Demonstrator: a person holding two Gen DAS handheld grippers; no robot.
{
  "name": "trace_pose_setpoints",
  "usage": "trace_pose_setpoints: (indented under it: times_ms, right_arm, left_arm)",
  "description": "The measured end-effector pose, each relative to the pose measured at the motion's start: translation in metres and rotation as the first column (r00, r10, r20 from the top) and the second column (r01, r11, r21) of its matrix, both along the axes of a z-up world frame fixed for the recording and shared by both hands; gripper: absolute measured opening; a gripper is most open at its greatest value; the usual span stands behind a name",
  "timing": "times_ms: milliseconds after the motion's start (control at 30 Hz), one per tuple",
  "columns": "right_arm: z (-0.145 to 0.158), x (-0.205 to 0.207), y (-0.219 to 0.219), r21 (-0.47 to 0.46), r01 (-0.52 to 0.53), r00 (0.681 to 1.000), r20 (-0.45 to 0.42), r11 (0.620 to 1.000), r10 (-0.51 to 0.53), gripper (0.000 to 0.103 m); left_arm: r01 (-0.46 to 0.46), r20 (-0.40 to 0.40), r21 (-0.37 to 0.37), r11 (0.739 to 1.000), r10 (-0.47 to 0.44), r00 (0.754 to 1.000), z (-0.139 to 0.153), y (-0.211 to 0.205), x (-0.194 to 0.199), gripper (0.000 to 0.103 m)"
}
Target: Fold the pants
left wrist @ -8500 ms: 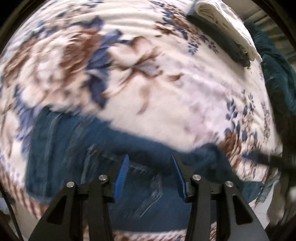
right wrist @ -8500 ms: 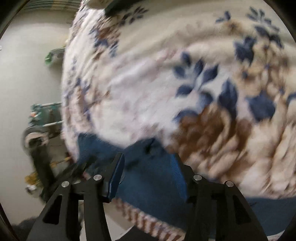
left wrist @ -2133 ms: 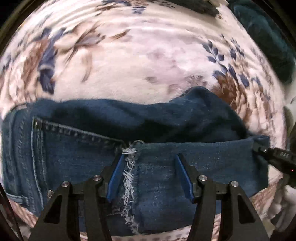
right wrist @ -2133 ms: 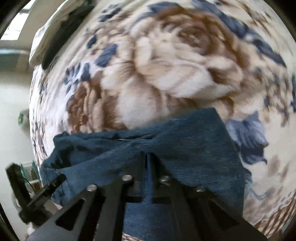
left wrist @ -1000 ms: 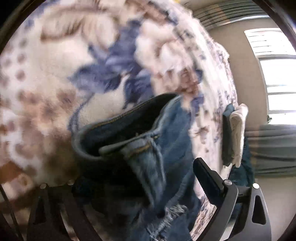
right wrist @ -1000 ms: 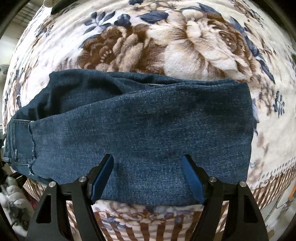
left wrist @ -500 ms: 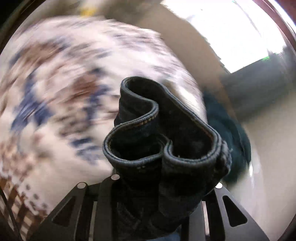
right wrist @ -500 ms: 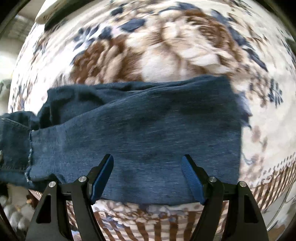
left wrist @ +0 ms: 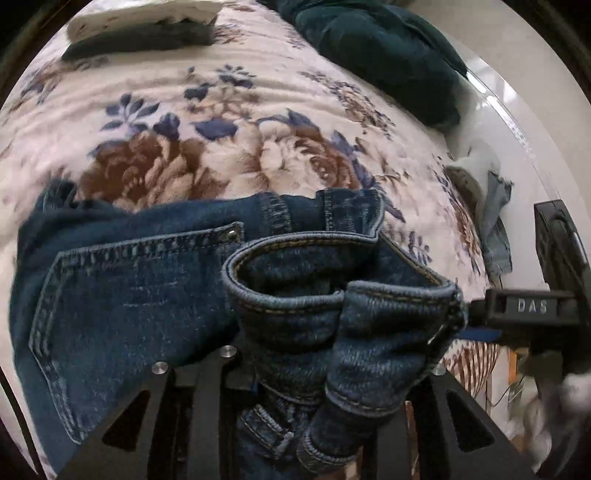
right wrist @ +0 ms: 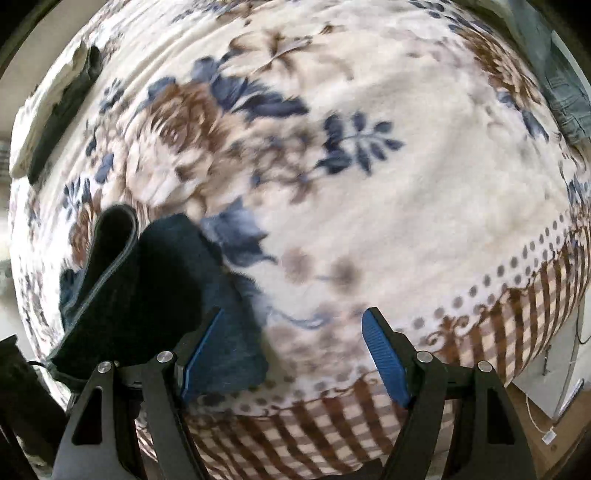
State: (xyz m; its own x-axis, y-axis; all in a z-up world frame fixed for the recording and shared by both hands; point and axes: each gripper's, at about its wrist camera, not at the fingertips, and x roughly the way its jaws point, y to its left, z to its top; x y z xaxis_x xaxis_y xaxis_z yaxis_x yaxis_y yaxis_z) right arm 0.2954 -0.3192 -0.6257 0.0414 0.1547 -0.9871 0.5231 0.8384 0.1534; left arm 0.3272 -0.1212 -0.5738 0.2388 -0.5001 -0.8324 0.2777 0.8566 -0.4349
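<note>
Two hand-held grippers: you hold one in each hand over a bed spread with a floral blanket (left wrist: 229, 122).

Folded stack: dark and cream cloths (left wrist: 140, 31) lie at the far left edge of the blanket in your left wrist view.

Left hand-held gripper (left wrist: 325, 373): your fingers are buried in denim, so their tips are hidden; they are clamped on a thick bunch of the waistband.

Jeans (left wrist: 122, 291): dark blue, bunched and lifted in front of your left camera. A back pocket with its stitching and rivet faces you at left; the waistband curls into an open loop at centre. In your right wrist view the jeans (right wrist: 147, 295) are a dark mass at lower left, resting on the blanket.

Teal cloth (left wrist: 384, 51): heaped at the far right edge of the bed.

Pale denim piece (left wrist: 498, 225): hangs at the bed's right side.

Right hand-held gripper (right wrist: 293, 354): your jaws stand wide apart with nothing between them; the left blue pad (right wrist: 201, 350) overlaps the edge of the jeans, though contact cannot be judged. In your left view its black body (left wrist: 532, 306) sits just beside the waistband.

Blanket border: brown checks run below your right fingers.
</note>
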Motion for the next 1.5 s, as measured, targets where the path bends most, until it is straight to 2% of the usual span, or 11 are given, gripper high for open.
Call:
trace_pose_setpoints:
  times_ms: [67,167,233,433,767,800,900,933,1167,1333,1500]
  right_arm:
    - [0.003,-0.002,-0.01,0.048,0.004,0.999,0.041,0.999,-0.006,0.078]
    - [0.009,-0.002,-0.02,0.176,0.013,0.994,0.102,0.984,-0.031,0.078]
    - [0.012,0.001,-0.021,0.275,0.021,0.988,0.139,0.961,-0.062,0.078]
    - [0.0,0.01,0.011,0.493,0.001,0.981,0.167,0.87,-0.096,0.078]
    - [-0.046,0.032,0.072,0.535,-0.166,0.98,0.181,0.828,0.08,0.085]
    - [-0.047,0.034,0.078,0.522,-0.193,0.975,0.201,0.831,0.1,0.082]
    - [-0.036,0.04,0.101,0.41,-0.273,0.953,0.238,0.87,0.188,0.031]
    - [-0.024,0.04,0.107,0.358,-0.297,0.944,0.247,0.885,0.217,0.025]
    - [0.028,0.032,0.051,0.287,-0.178,0.957,0.274,0.941,0.097,0.02]
    - [-0.005,0.025,0.002,0.208,-0.11,0.981,0.178,0.972,0.073,0.018]
    - [-0.038,0.031,-0.001,0.258,-0.104,0.99,0.119,0.961,0.075,0.022]
  left_arm:
    - [0.039,-0.007,0.011,0.999,-0.039,0.999,0.014,-0.001,-0.001,0.048]
    - [0.054,-0.032,0.033,0.998,-0.053,0.998,0.031,0.007,-0.017,0.06]
    - [0.053,-0.055,-0.019,0.998,-0.054,0.997,0.045,0.02,-0.019,0.102]
    - [-0.082,-0.071,0.002,0.997,0.082,0.994,0.071,0.073,-0.025,0.103]
    - [-0.365,-0.126,0.148,0.919,0.384,0.915,0.033,0.168,-0.009,0.103]
    - [-0.377,-0.126,0.157,0.913,0.397,0.909,0.031,0.172,-0.009,0.103]
    - [-0.401,-0.13,0.173,0.9,0.424,0.896,0.028,0.18,-0.008,0.103]
    - [-0.404,-0.133,0.174,0.898,0.428,0.894,0.027,0.181,-0.007,0.103]
    - [-0.395,-0.15,0.121,0.911,0.411,0.899,0.025,0.17,0.005,0.103]
    - [-0.355,-0.172,0.078,0.932,0.363,0.916,0.02,0.145,0.012,0.103]
    - [-0.302,-0.212,0.024,0.953,0.3,0.93,0.008,0.119,0.014,0.103]
